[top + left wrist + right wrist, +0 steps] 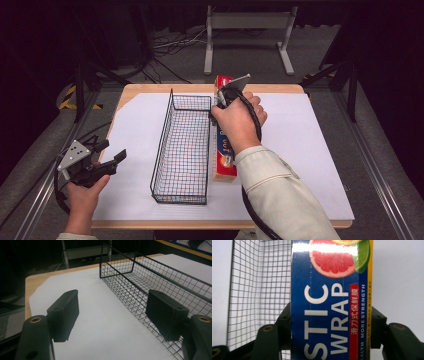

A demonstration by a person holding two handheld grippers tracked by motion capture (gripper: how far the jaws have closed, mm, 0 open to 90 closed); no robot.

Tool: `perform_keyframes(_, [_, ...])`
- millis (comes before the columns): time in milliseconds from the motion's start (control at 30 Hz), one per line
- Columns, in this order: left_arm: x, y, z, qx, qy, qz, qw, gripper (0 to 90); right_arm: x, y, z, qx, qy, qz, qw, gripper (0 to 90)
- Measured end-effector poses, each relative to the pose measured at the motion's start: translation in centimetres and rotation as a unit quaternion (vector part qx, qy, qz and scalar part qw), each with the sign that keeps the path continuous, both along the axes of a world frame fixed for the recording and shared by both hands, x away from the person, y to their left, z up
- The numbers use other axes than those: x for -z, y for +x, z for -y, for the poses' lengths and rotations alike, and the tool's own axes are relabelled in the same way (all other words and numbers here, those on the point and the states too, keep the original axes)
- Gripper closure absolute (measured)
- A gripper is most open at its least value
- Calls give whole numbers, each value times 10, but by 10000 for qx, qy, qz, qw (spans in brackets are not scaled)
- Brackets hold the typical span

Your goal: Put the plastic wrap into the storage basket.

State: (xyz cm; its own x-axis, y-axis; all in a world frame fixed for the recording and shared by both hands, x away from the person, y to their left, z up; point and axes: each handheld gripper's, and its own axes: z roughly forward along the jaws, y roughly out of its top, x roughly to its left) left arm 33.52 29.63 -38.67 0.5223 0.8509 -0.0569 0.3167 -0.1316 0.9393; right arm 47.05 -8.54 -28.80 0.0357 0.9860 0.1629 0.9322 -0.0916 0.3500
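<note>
A long plastic wrap box [225,165], blue and red with a grapefruit picture, runs front to back just right of the black wire basket [182,150]. My right gripper [221,106] comes down on it from above near its far half, under the person's hand. In the right gripper view the box [329,302] sits between both pads, which press its sides; the right gripper [330,325] is shut on it. My left gripper [112,152] stands open at the table's left edge. In its own view the left gripper [112,312] holds nothing, and the basket [160,282] lies ahead to the right.
White paper [310,150] covers the wooden table [150,89]. The basket [259,290] has nothing in it. Beyond the table's far edge stand a grey metal frame [247,22] and loose cables [170,45] on the floor.
</note>
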Motion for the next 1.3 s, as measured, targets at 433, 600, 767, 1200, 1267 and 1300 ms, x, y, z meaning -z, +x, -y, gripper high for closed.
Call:
perform_keyframes(433, [-2,-4,-4,-67,-28,41,10000,273,-2,-4,-44,-106,-22,-1,9999,410])
perform_keyframes(600, [-2,-6,-6,-102,-25,39,9999,274,-3,-5,-58,-174,39,-3,9998,409])
perform_keyframes(767, [-1,-7,-7,-141,-43,35,9999,273,0,-6,-67,-211,129,-25,9997,409])
perform_keyframes(1200, [-1,-1,-3,-80,-21,32,10000,274,19,-2,-77,-120,146,-36,9998,408])
perform_keyframes(1267, [-1,-1,-3,-81,-39,36,10000,274,24,-2,-78,-120,153,-27,9998,407])
perform_keyframes(1300, [-1,-1,-3,-81,-39,36,10000,274,24,-2,-78,-120,153,-27,9998,407])
